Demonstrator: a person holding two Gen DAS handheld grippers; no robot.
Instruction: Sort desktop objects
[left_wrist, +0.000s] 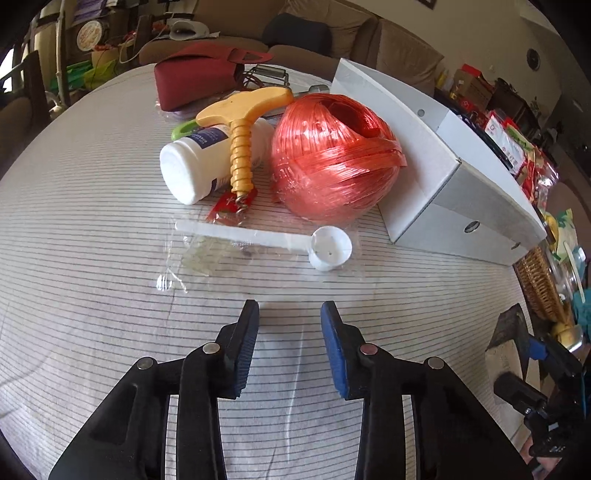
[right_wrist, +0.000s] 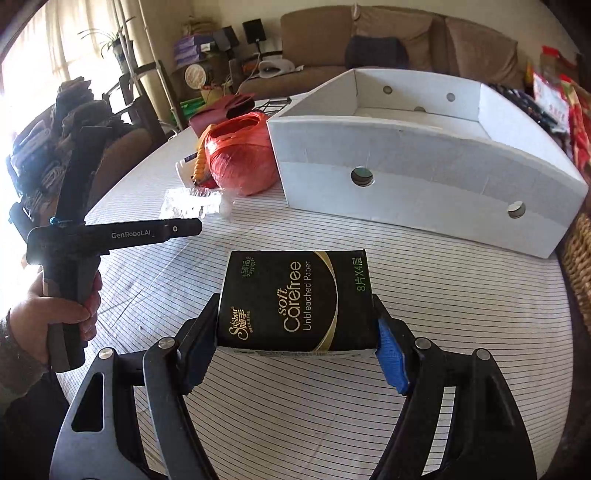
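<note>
Ahead of the right gripper (right_wrist: 295, 332), whose jaws clamp the black tissue pack (right_wrist: 295, 299) by its sides, the open white box (right_wrist: 424, 177) lies up-right; the left gripper (left_wrist: 290, 314), part-open, holds nothing.

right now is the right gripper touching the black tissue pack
Touching: the right wrist view shows the right gripper with both pads pressed against the tissue pack.
</note>
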